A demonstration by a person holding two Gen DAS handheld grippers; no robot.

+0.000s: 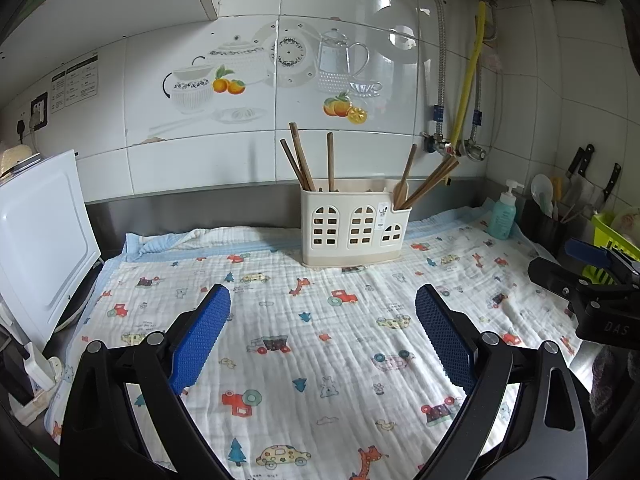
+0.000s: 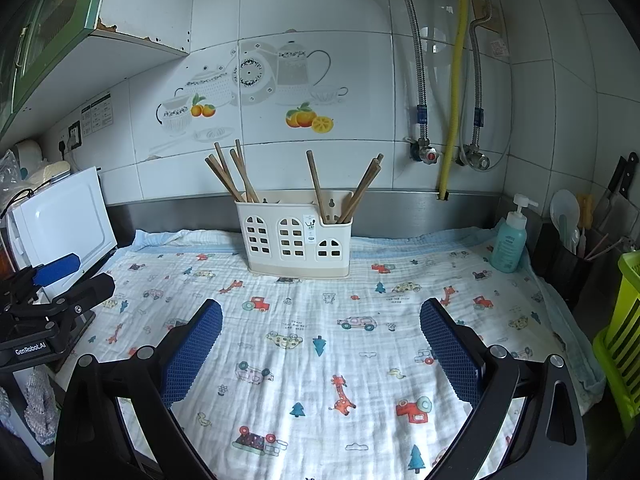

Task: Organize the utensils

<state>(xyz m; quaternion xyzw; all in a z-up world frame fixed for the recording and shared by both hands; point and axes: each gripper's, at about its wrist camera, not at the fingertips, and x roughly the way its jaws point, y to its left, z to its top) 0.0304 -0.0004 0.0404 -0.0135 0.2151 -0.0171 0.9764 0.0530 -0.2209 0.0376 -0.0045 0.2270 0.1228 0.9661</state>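
Note:
A cream plastic utensil holder (image 1: 354,230) with arched cut-outs stands upright at the back of the counter on a printed cloth; it also shows in the right wrist view (image 2: 294,240). Several brown wooden chopsticks (image 1: 302,160) lean in its left compartment and more chopsticks (image 1: 430,182) in its small right compartment, with a wooden spoon among them. They show in the right wrist view (image 2: 230,176) too. My left gripper (image 1: 322,300) is open and empty, well in front of the holder. My right gripper (image 2: 320,312) is open and empty, also in front of it.
The printed cloth (image 1: 320,360) covers the counter. A white appliance (image 1: 40,240) stands at the left. A teal pump bottle (image 2: 510,240), a dark caddy with knives (image 2: 568,252) and a green basket (image 2: 624,336) stand at the right. Pipes and valves (image 2: 448,152) hang on the tiled wall.

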